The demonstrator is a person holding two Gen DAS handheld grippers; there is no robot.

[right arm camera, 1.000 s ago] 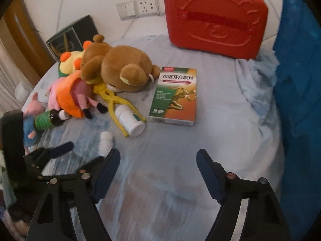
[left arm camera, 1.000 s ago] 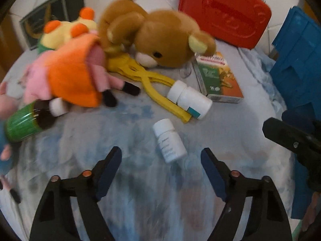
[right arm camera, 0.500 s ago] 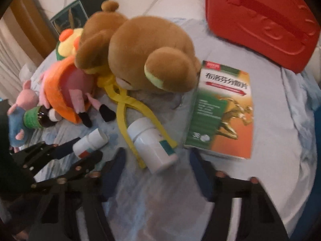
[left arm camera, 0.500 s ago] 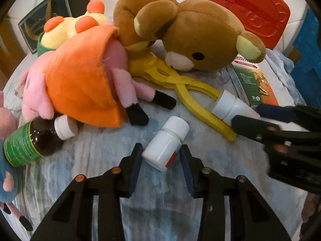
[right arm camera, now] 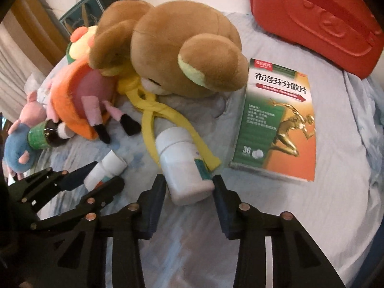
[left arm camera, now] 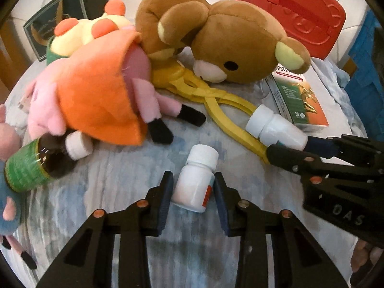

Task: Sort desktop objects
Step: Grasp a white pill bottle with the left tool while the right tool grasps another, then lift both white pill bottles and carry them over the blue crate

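Observation:
A small white pill bottle (left arm camera: 201,158) lies on the pale blue cloth (left arm camera: 115,182). My left gripper (left arm camera: 192,180) is closing on it, and both pads touch its sides. Just to its right, a larger white bottle (right arm camera: 182,163) lies across one arm of the yellow tongs (right arm camera: 153,110). My right gripper (right arm camera: 188,182) is closing on this one, with a pad against each side. The left wrist view shows the right gripper (left arm camera: 290,145) on the larger bottle (left arm camera: 276,127). The right wrist view shows the left gripper (right arm camera: 105,174) on the small bottle (right arm camera: 110,165).
A brown bear plush (left arm camera: 228,48) and an orange and pink pig plush (left arm camera: 96,91) lie behind the bottles. A brown bottle with a green label (left arm camera: 28,165) is at the left, a medicine box (right arm camera: 276,124) at the right. A red case (right arm camera: 312,19) stands behind.
Both grippers came down and forward from wide open. The left closed around the small bottle, which has turned more upright in view. The right closed around the larger bottle.

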